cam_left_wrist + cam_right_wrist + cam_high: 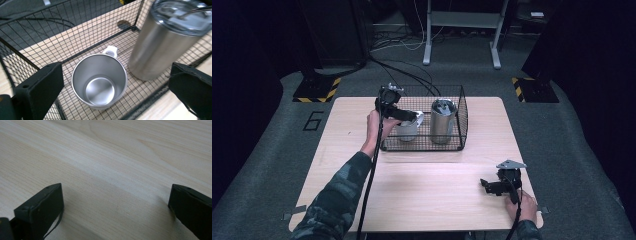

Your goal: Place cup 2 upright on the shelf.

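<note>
Left gripper (409, 116) is poised over the wire basket (460, 107), fingers (40, 87) released and spread wide above the steel mug (99, 81). The mug stands upright and open-mouthed on the basket floor, left half, its white handle at the rim's 1 o'clock in the left gripper view. A lidded steel tumbler (160, 47) stands just beside it, at 2 o'clock. Right gripper (486, 184) rests low over the counter (432, 190) at the near right corner, fingers (42, 205) released, holding nothing.
</note>
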